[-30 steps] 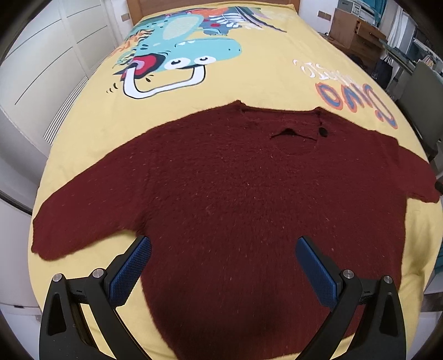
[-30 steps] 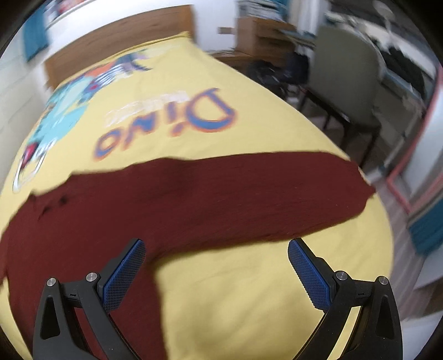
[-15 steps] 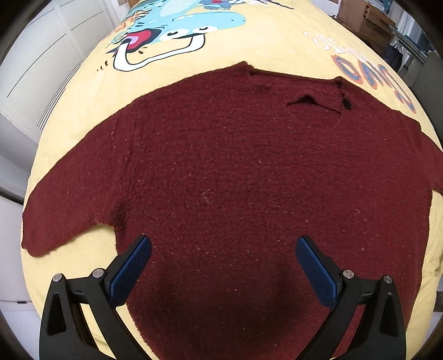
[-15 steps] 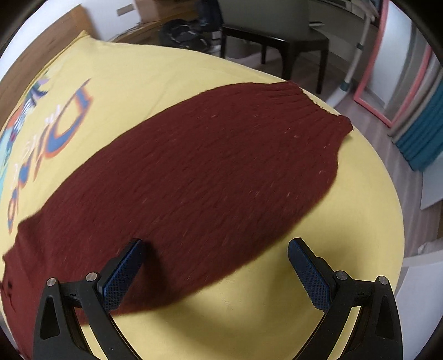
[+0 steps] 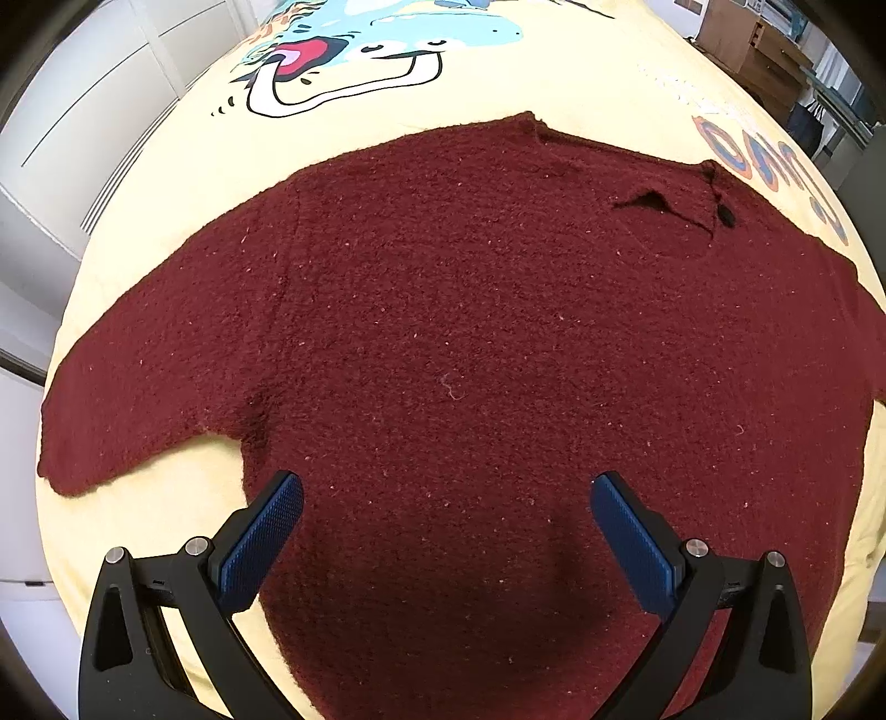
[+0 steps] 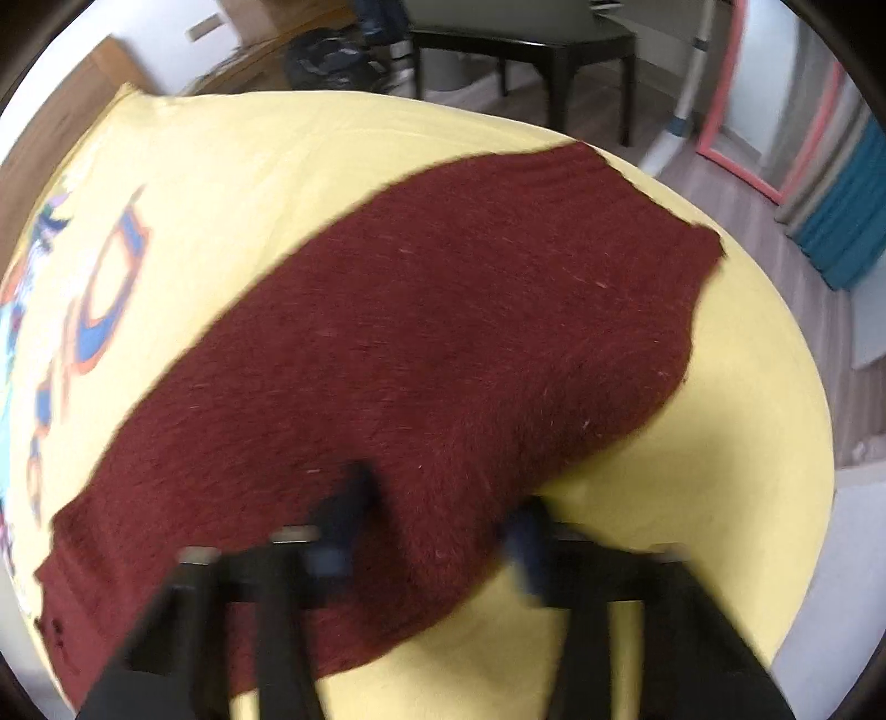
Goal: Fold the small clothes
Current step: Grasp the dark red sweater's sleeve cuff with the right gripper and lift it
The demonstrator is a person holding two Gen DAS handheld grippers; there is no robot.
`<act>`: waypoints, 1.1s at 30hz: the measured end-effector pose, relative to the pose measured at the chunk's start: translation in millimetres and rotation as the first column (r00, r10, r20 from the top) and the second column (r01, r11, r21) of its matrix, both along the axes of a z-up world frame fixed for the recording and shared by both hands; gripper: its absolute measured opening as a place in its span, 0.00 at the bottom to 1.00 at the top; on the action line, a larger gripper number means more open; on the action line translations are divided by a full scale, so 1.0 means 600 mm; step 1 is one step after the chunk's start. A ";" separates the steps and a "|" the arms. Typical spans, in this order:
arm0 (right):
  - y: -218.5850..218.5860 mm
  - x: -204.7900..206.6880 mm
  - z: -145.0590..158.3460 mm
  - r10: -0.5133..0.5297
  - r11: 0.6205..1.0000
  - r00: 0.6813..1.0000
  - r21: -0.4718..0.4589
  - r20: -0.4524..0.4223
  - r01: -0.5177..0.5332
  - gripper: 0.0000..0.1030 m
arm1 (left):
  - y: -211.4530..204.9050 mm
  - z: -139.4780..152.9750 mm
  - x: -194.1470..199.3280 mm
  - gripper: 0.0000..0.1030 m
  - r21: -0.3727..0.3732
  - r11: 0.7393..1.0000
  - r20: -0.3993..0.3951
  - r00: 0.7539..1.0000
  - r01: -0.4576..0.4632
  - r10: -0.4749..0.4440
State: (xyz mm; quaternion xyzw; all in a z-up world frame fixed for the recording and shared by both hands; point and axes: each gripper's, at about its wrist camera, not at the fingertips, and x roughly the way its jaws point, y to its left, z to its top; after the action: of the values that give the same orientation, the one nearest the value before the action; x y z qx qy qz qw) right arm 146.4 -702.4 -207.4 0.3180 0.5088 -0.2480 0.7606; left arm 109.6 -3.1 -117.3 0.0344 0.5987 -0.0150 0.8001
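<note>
A dark red knitted sweater (image 5: 470,332) lies flat, sleeves spread, on a yellow bedspread (image 5: 498,83) with a dinosaur print. My left gripper (image 5: 446,531) is open and empty, low over the sweater's lower body. In the right wrist view the sweater's right sleeve (image 6: 443,332) runs toward the bed's edge. My right gripper (image 6: 437,526) is blurred by motion; its jaws stand partly closed around a raised bunch of the sleeve's near edge.
White cabinet doors (image 5: 83,138) stand left of the bed. A wooden dresser (image 5: 764,50) is at the far right. A dark chair (image 6: 526,44), a bag and wooden floor (image 6: 830,332) lie beyond the bed's right edge.
My left gripper has moved closer over the sweater. My right gripper has dropped onto the right sleeve and its jaws have narrowed around the fabric.
</note>
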 end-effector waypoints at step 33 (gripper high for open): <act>0.690 0.133 0.266 0.721 0.692 0.657 -0.160 0.220 -0.704 0.11 | 0.093 0.043 0.004 0.99 -0.029 1.000 0.079 0.997 0.009 -0.006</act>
State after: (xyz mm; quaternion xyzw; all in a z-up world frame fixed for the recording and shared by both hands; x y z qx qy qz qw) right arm 226.3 -288.6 -47.9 0.1003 0.4778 0.0993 0.8671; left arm 112.2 52.7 -91.6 0.0253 0.5663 -0.0256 0.8234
